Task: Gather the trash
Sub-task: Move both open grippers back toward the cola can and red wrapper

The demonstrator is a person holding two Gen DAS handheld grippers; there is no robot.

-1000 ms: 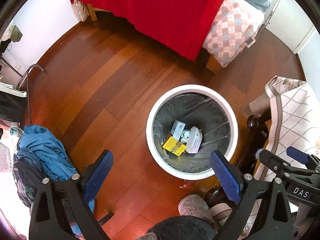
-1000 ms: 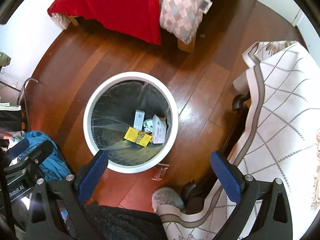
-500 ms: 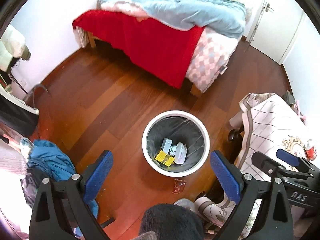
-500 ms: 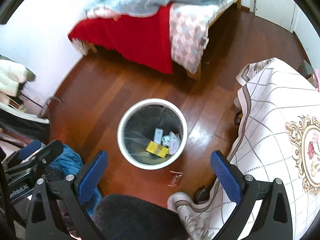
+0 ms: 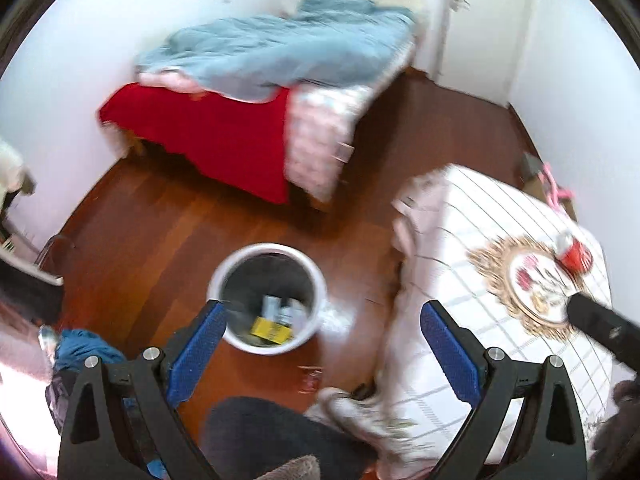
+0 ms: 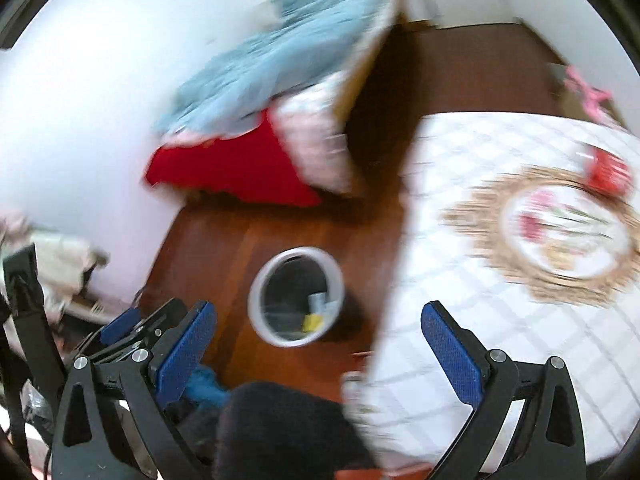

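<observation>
Left wrist view — both hand-held grippers (image 5: pixel 320 344) (image 6: pixel 318 344) released above wooden floor (image 5: pixel 160 232) — bin (image 5: pixel 267 297), bed (image 5: pixel 256 92).

Wooden floor (image 5: pixel 168 220) carried a white bin (image 5: pixel 267 296), a small wrapper (image 5: pixel 310 376) just beside it, and a blue cloth heap (image 5: pixel 84 352) well apart. Table (image 5: pixel 520 288) under a white checked cloth held one red can (image 5: pixel 572 250) near its far edge. Bed (image 5: pixel 256 92) stood against the wall; blurred.
</observation>
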